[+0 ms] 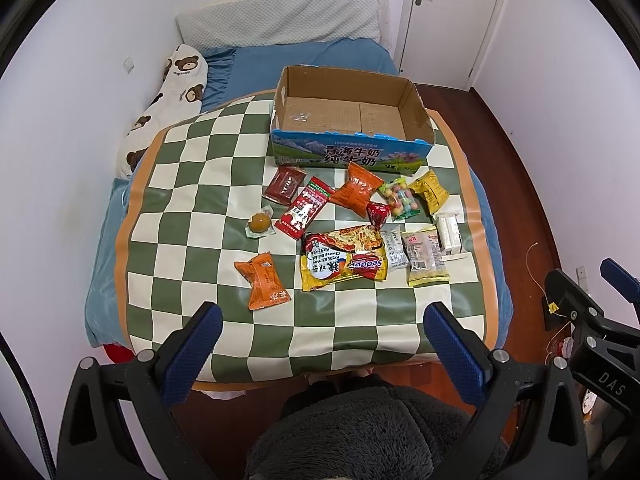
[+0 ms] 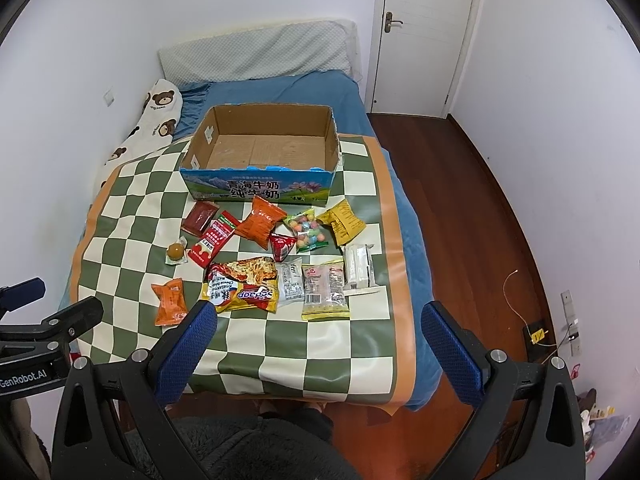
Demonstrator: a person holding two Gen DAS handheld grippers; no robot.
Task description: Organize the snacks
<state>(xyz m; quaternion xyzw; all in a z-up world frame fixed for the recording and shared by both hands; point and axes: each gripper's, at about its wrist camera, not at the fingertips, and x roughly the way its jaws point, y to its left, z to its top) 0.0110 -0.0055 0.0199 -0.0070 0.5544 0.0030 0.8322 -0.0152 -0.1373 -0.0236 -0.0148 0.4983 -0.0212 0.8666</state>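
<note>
Both grippers hover short of the spread: the left gripper [image 1: 322,330] has its jaws wide apart and holds nothing, and so does the right gripper [image 2: 320,330]. The snack packets [image 2: 256,282] lie scattered just in front of the empty milk carton box [image 2: 256,190], likely their destination, on a checkered mat [image 2: 304,344] over a blue-sheeted bed [image 2: 332,92]. Behind the box are a pillow [image 2: 256,54] and a white door [image 2: 424,32].
</note>
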